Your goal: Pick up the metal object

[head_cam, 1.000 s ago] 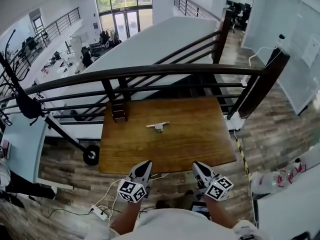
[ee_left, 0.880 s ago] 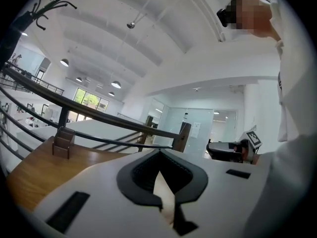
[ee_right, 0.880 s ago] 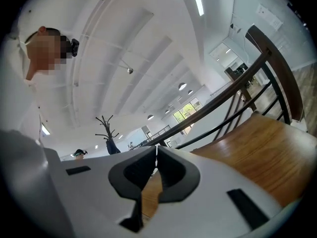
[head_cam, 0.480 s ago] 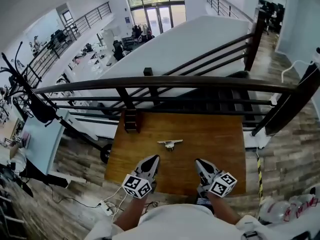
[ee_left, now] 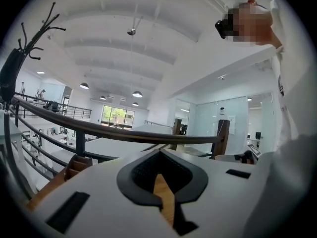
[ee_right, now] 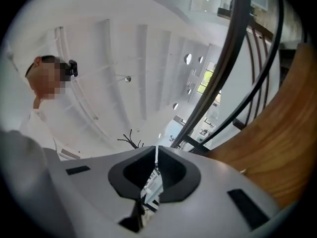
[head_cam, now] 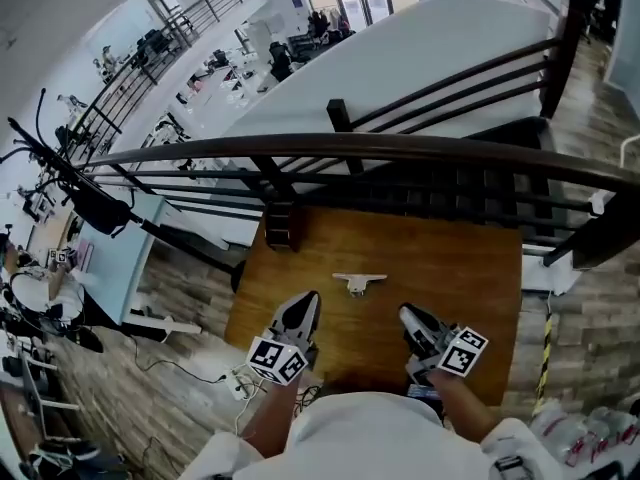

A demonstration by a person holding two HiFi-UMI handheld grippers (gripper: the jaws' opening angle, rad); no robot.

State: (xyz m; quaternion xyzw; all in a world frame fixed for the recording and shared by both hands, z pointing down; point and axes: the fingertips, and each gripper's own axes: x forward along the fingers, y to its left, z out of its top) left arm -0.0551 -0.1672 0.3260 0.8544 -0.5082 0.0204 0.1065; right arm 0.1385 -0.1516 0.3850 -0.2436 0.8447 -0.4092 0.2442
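So, closest to the person, the left gripper [head_cam: 306, 301] and right gripper [head_cam: 408, 314] both hover over the near part of the wooden bench [head_cam: 470, 268]. Each has its jaws pinched together with nothing between them, and neither touches anything. A bit further out, the metal object [head_cam: 359, 282] lies flat on the bench, ahead of the two grippers, roughly between them and clear of both. Past that, a small brown wooden item [head_cam: 281, 226] sits at the far left corner, right under the dark railing [head_cam: 400, 150].
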